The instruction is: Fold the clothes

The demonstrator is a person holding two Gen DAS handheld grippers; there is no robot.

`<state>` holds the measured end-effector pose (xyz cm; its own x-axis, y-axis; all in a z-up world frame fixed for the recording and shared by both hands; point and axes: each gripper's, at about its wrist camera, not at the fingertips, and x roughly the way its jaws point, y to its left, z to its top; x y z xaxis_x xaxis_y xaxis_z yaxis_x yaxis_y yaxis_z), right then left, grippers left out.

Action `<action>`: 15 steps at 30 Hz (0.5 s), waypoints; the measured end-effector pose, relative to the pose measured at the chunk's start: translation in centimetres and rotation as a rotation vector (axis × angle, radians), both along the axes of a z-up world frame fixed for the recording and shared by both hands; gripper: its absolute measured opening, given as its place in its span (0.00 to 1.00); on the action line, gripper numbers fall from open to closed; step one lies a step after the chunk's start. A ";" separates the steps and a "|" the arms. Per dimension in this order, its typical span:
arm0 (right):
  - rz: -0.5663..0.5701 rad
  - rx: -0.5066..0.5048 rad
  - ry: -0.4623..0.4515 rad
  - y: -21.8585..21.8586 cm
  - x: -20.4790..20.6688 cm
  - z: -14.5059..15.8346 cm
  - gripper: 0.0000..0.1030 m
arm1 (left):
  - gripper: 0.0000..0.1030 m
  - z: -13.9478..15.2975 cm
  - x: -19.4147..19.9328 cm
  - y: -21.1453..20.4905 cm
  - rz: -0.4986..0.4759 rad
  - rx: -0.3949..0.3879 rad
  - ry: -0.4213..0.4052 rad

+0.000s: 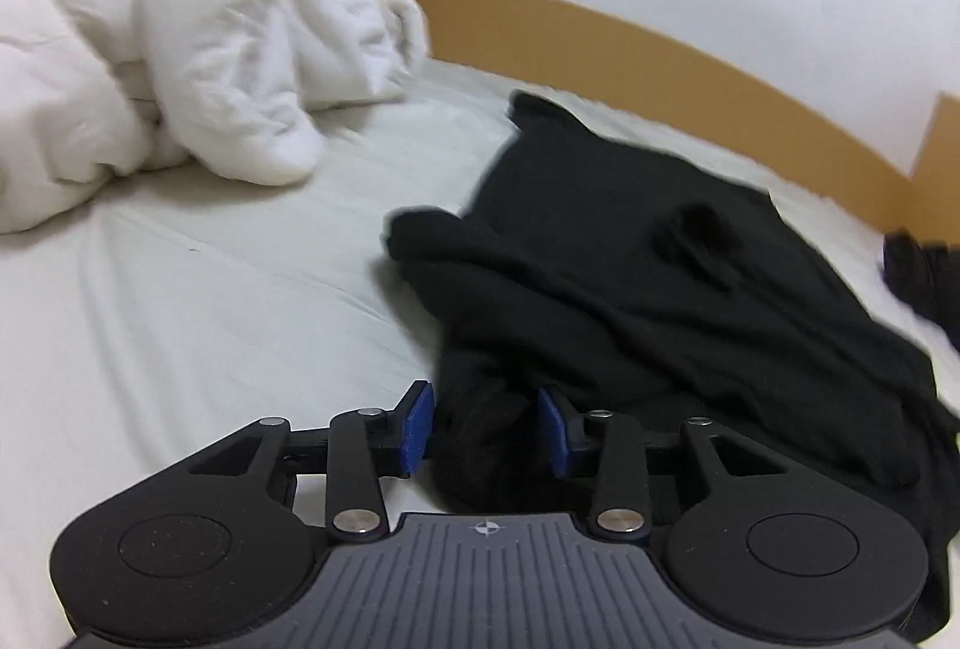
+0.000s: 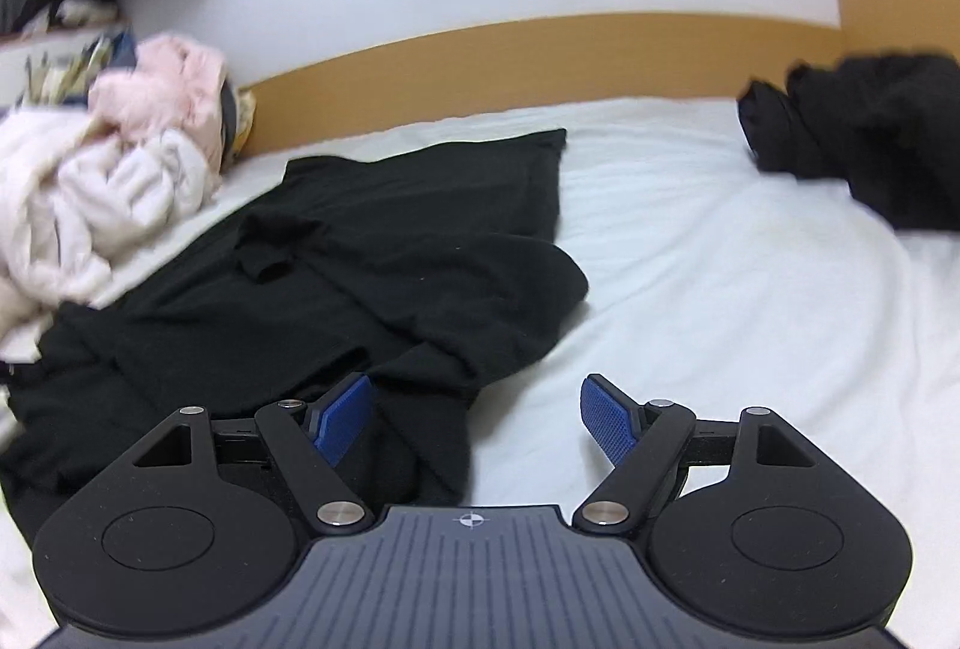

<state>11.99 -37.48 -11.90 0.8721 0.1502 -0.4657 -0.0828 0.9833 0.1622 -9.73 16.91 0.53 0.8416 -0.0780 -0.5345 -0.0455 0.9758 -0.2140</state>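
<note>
Black garment (image 1: 630, 289), white sheet (image 1: 210, 301)

Likely home bedroom: bed (image 2: 720, 259), wooden headboard (image 2: 540, 49), rumpled duvet (image 1: 150, 49).

The bed (image 2: 720, 259) carries a white sheet, lightly creased, and is bounded on its far side by a wooden frame board (image 2: 540, 49). A black garment (image 2: 372, 253) lies rumpled on the sheet, left of centre. A heap of white and pink laundry (image 2: 120, 169) sits far left. A second dark bundle (image 2: 870, 139) lies far right, near the board.
</note>
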 end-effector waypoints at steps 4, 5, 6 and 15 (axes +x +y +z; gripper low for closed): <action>0.080 0.008 0.059 1.3 1.3 -0.4 0.31 | 0.08 -0.3 1.4 -0.4 0.025 0.013 -0.001; 0.073 0.003 0.068 1.5 1.5 -0.5 0.15 | 0.08 -0.4 1.3 0.0 0.038 -0.001 -0.004; 0.065 -0.003 0.076 1.6 1.6 -0.5 0.15 | 0.08 -0.4 1.1 0.4 0.051 -0.016 -0.007; -0.079 -0.138 0.004 -0.5 -0.3 -0.2 0.07 | 0.06 -0.4 -0.6 2.8 0.110 -0.056 -0.039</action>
